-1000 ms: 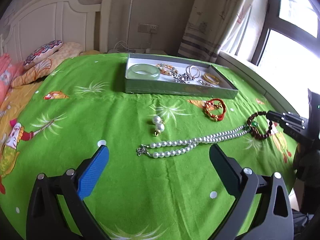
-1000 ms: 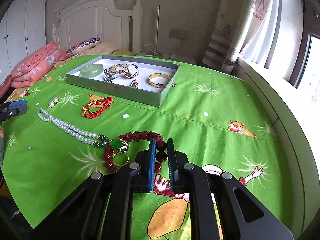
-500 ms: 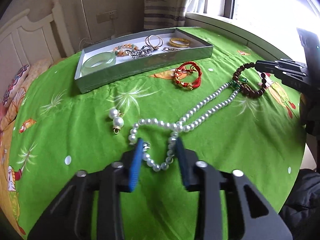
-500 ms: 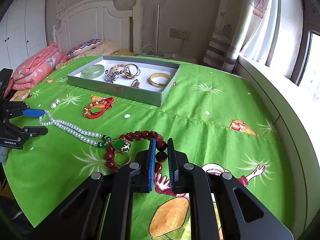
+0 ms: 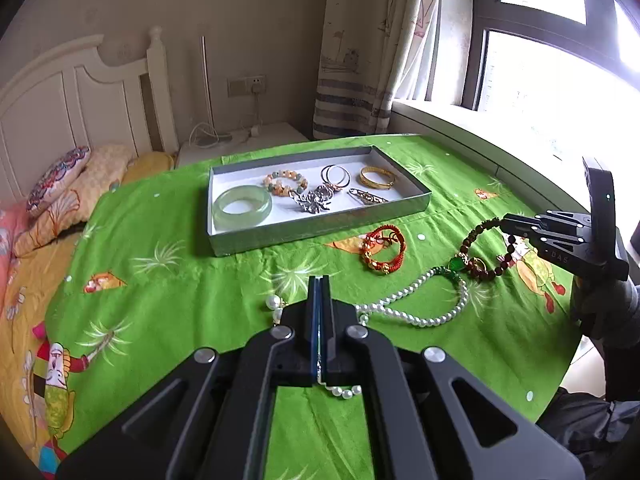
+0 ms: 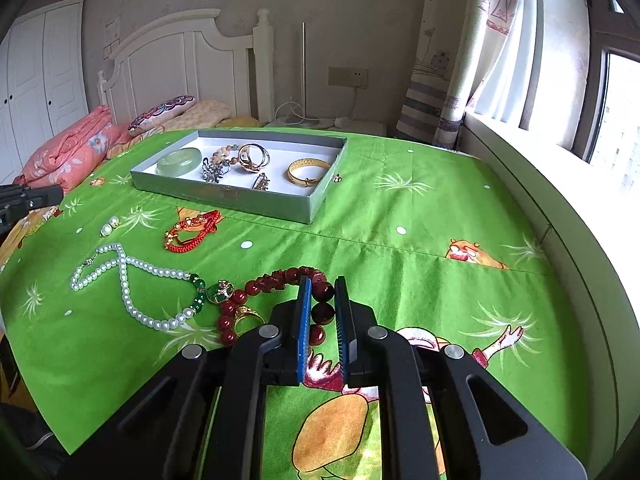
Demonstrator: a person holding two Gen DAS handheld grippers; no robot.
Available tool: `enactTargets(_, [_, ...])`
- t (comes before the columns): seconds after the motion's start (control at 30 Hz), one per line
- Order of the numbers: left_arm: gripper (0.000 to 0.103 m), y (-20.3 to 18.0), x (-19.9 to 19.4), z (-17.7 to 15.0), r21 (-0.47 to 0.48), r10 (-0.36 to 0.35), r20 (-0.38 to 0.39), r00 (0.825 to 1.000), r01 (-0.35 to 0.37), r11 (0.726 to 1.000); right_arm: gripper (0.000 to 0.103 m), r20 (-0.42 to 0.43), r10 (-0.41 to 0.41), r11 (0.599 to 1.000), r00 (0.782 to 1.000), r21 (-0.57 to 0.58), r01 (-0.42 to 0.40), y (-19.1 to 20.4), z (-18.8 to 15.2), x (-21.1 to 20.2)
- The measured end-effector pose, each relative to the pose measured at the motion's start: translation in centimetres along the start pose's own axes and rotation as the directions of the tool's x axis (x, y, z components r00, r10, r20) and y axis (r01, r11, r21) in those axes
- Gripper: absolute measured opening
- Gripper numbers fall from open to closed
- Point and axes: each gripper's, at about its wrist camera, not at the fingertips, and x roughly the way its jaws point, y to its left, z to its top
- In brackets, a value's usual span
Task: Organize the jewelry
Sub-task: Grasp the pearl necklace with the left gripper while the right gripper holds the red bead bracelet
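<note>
**Both claws on beads, box not yet reached**

The left claw is pinched nearly flat, and a few pearls with a thin silver clasp chain show between and just behind its blue pads, so it appears to hold the clasp end of the pearl necklace. From there the strand runs in a loose loop across the green bedspread to its green beads, which lie touching the dark red bead bracelet. The right claw stands narrow, with two of that bracelet's large beads between its pads; whether they are firmly clamped I cannot tell.

Farther out lie the red cord bracelet and the pearl earrings, loose on the spread. Beyond them sits the grey box, which holds a jade bangle, a gold bangle and other pieces.

The step in hand looks like picking up. Next, I judge, each strand must be lifted clear. Since necklace and bracelet touch, a slow, separate lift would avoid tangling before carrying to the box.
</note>
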Motion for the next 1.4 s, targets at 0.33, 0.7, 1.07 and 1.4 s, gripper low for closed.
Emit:
enactTargets(0.33, [0.041,-0.1,5.9,-4.3,-0.008,-0.017,-0.181,0.983,0.016,1.0,0.012,-0.003,0.021,1.0,1.0,0.022,-0.021,-0.3,0.0,0.1])
enactTargets(0.7, [0.003,-2.4,1.7,-1.4,0.172,0.252,0.008,0.968,-0.249,0.953,0.012,0.034,0.002,0.999,0.999,0.035,-0.003,-0.8,-0.2,-0.6])
enactTargets(1.07, [0.002,-4.0,-4.2,4.7,0.201,0.227,0.177,0.958,-0.261,0.944,0.012,0.16,0.004,1.0,0.987,-0.001,-0.004,0.6,1.6,-4.1])
enactTargets(1.4, [0.002,-7.1,-7.7,8.4,0.258,0.202,0.31,0.929,-0.287,0.923,0.022,-0.062,0.054,0.998,0.997,-0.024,-0.055,-0.3,0.5,-0.5])
